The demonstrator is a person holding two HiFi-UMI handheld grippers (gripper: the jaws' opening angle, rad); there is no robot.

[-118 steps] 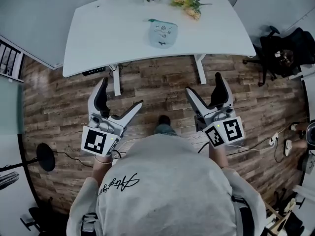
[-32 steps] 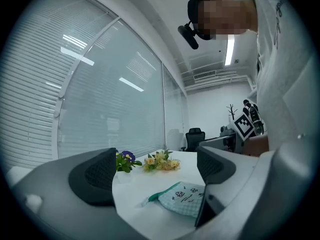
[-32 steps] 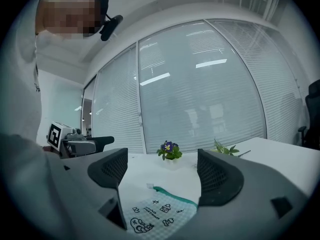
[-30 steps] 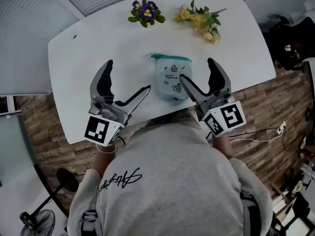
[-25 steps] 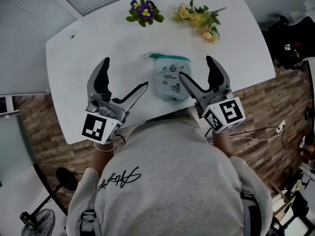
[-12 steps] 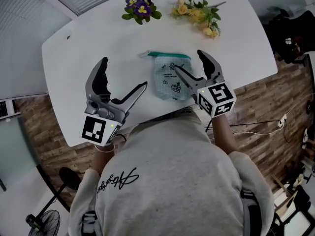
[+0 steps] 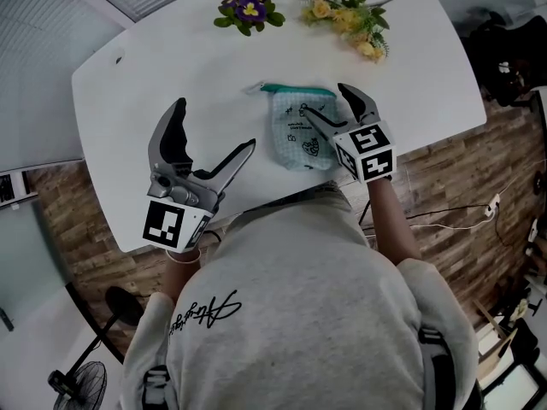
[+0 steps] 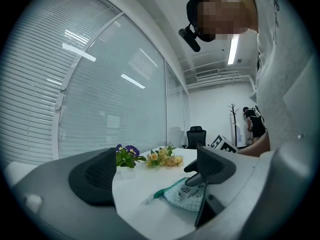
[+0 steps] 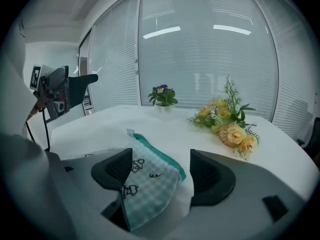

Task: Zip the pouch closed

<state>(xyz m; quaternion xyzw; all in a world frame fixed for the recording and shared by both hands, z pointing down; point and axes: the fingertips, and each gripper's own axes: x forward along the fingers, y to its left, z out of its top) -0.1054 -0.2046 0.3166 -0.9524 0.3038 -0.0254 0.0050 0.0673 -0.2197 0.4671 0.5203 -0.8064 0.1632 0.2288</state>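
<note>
A light checked pouch [image 7: 297, 135] with a teal zipper strip [image 7: 295, 89] along its far edge lies flat on the white table [image 7: 162, 62]. My right gripper [image 7: 328, 102] tilts down over the pouch's right end. Its jaws are closing, and the pouch's corner [image 9: 150, 184] lies between and under them, with the pads not touching it. A small pale tab [image 9: 130, 132] sticks out at the zipper's left end. My left gripper [image 7: 215, 126] hovers open and level to the left of the pouch [image 8: 187, 196], with nothing between its fingers.
A pot of purple flowers [image 7: 244, 5] and a spray of yellow flowers [image 7: 350, 15] lie at the table's far side. The table's near edge runs just below the pouch. Wood floor and a dark office chair [image 7: 513, 58] are to the right.
My right gripper has moved forward and down over the pouch's right end, and its jaws have narrowed a little. The left gripper has stayed where it was.
</note>
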